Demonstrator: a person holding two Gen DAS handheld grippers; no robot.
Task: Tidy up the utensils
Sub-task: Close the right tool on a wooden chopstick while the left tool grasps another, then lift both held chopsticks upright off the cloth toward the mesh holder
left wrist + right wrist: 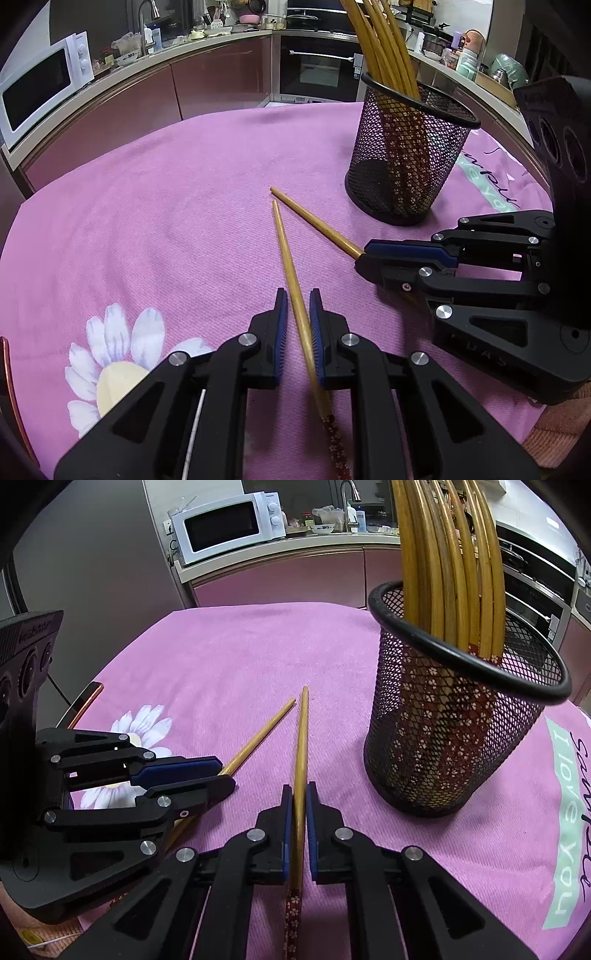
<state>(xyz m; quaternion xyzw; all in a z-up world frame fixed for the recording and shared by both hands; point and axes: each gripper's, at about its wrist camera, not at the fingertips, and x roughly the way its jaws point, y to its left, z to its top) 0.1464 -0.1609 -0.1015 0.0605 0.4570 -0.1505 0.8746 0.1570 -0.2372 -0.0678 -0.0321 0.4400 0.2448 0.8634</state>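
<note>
Step in hand: pickup of the last two loose chopsticks, one per gripper.

Left gripper [298, 306]: fingers narrow, clamped on left chopstick [286, 254]; long axis along the fingers, bare tip ahead, patterned end behind the pads.

Right gripper [299, 797]: fingers narrow, clamped on right chopstick [302, 734]; same lie, tip forward, close beside the other tip.

Both sticks low over the pink cloth [166, 206].

Mesh cup [454, 716]: ahead and right of the right fingers, upright, already stocked.

Next, likely: lift, swing patterned ends down, lower over the rim, release.
</note>
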